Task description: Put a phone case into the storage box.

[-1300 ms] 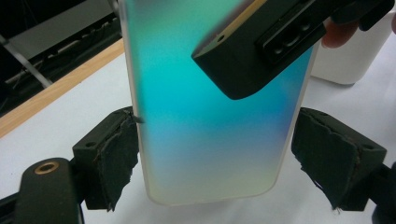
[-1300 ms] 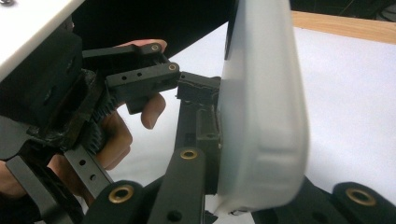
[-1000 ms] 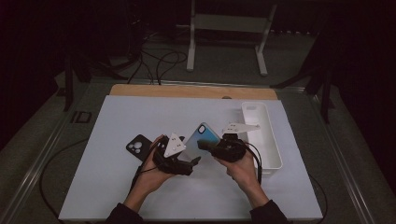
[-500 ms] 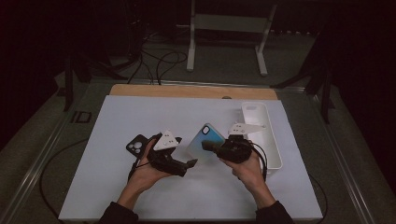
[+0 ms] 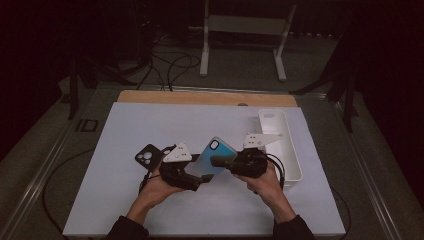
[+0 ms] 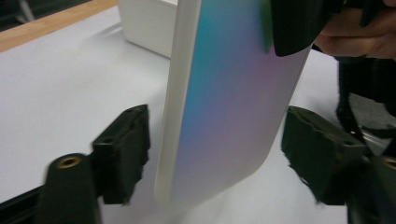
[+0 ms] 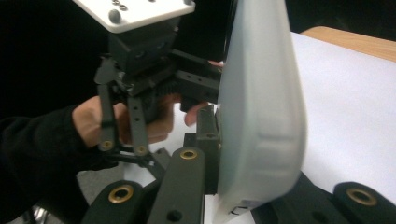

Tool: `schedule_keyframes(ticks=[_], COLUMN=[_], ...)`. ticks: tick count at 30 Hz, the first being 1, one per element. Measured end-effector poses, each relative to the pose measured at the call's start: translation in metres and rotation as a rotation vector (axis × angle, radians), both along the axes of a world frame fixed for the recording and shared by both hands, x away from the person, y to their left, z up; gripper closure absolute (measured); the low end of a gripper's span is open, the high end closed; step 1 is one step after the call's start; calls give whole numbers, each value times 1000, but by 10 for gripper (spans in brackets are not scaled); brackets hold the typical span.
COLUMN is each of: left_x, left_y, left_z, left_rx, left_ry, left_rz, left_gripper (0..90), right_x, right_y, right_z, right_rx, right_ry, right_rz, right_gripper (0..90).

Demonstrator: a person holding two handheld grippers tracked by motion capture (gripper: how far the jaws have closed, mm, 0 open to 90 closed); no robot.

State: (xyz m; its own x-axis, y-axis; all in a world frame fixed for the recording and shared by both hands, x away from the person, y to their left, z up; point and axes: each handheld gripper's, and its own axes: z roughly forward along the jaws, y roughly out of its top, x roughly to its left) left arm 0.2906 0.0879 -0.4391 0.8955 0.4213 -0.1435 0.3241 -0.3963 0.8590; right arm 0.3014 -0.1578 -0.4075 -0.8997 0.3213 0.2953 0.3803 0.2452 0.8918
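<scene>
Seen from above: a white counter (image 5: 125,150) with a wooden strip along its far edge, two forearms in dark sleeves coming in from the near edge.

Toward the left of the counter's middle, lying flat: a black phone case (image 5: 148,156), camera cutout visible, just beside the left gripper.

Next, held in the left hand: the left gripper (image 5: 197,181), black with a grey three-cornered plate on top, pointing right toward the centre. Fingers apart, one on each side of the lower end of the iridescent phone case (image 6: 224,107), small gaps visible on both sides in the left gripper view, no pad pressing. Jaws just closing inward around that end, the case between them.

At the centre, raised off the counter and tilted: the iridescent phone case, teal shading to lilac, pale rim, camera cutout at the upper end. Lower end between the left fingers (image 6: 123,149), side edge gripped from the right.

Right of centre, held in the right hand: the right gripper (image 5: 216,161), pointing left. Fingers clamped together on the case's edge, its pale inner side looming large in the right gripper view.

Near the right edge of the counter: a long white tray (image 5: 295,160), running from far to near.
</scene>
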Motion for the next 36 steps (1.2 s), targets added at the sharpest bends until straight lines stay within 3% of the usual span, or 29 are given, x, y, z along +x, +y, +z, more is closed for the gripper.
schedule_keyframes(ticks=[8,14,20,27,28,33,36], left_x=[1,1,2,-1,-1,-2,-2], left_y=[2,2,1,0,0,0,1], left_z=[-1,-3,-5,-5,-5,-4,-2], left_rx=[-25,-9,10,0,2,6,8], left_ry=[33,33,28,11,11,4,-3], left_rz=[-44,-59,-48,-81,-82,-75,-63], left_gripper=[437,540,670,775,799,802,805], right_x=[1,3,4,6,6,5,4], right_y=[-1,-4,-3,-1,0,2,3], right_z=[-1,0,-1,-2,-2,-2,-3], right_rx=[4,-21,-52,-57,-76,-89,-99], right_ry=[-3,-17,-27,-14,-17,-16,-20], right_rz=[24,18,-20,-57,-75,-86,-112], right_gripper=[864,827,626,435,388,354,289])
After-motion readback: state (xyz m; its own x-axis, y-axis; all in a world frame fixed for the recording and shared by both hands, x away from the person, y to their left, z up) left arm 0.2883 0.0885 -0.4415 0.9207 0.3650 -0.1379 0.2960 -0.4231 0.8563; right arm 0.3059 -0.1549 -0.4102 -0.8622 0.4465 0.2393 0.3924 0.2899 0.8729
